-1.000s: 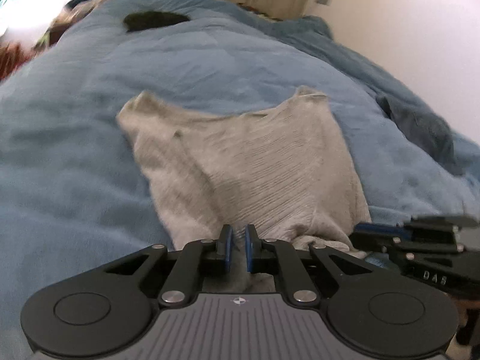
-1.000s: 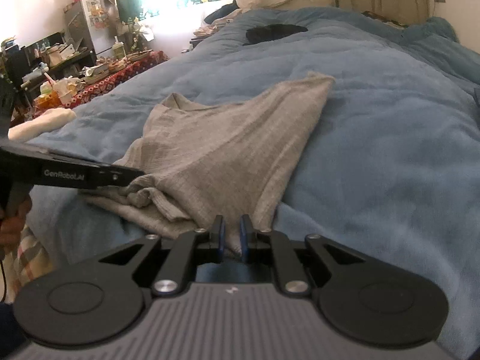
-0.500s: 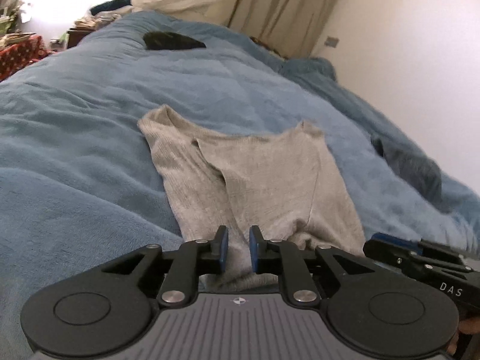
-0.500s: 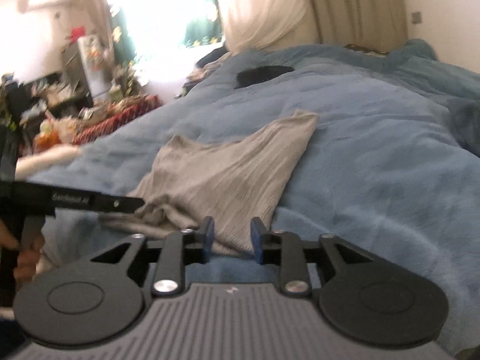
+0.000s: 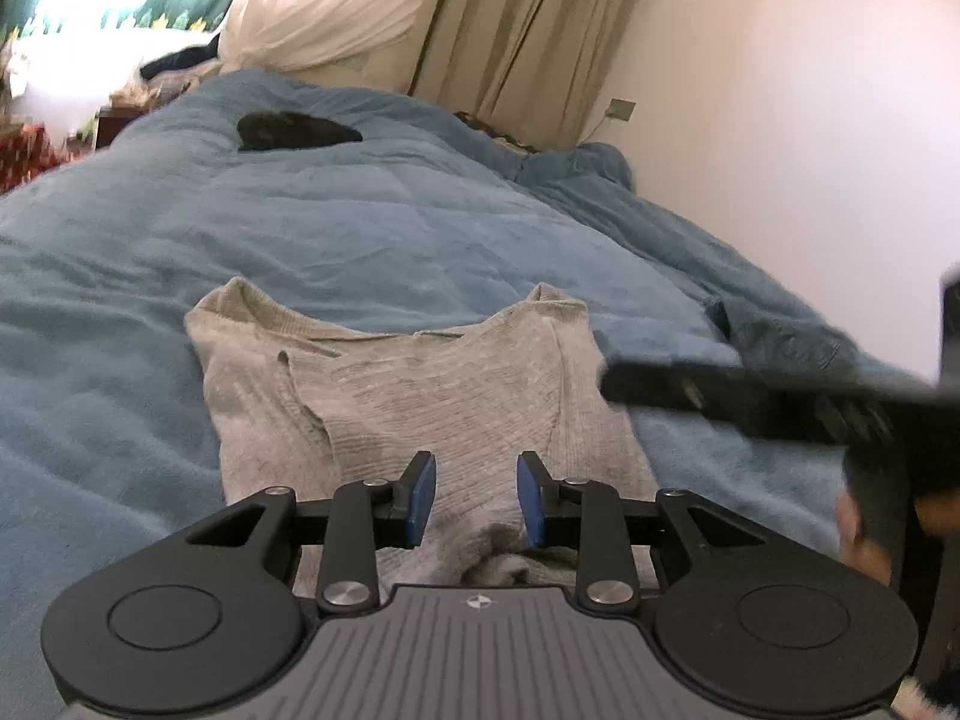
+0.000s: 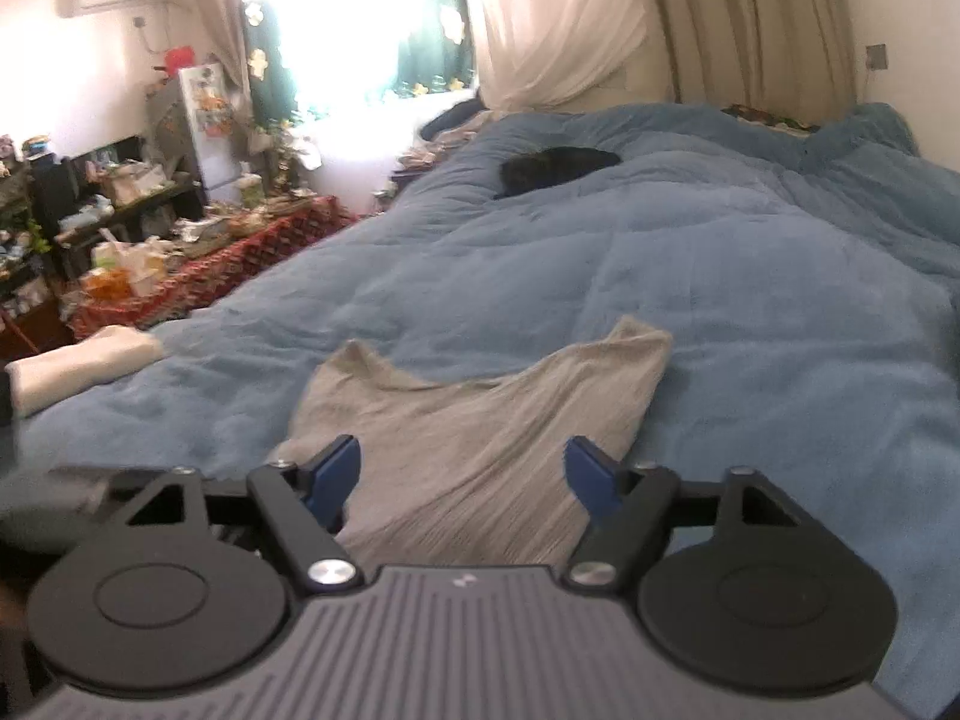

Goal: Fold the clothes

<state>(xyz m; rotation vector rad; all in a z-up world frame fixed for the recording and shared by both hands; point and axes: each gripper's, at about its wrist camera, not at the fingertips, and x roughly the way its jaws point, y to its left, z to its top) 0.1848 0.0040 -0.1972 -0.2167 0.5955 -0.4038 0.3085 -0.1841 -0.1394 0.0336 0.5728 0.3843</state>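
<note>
Blue duvet (image 5: 372, 228): one grey top (image 5: 432, 396), one dark item (image 5: 294, 131). Left gripper (image 5: 477, 498), right gripper (image 6: 465, 483) both agape, empty.

home bedroom | bed under blue duvet (image 6: 600, 276) | curtains (image 6: 750, 18) | cluttered side table (image 6: 198, 258)

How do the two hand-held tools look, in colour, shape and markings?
Both match: the left tool and the right tool have black linkage arms with silver rivets, blue fingertip pads, two round black discs and a grey ribbed body bearing a small white emblem.
</note>
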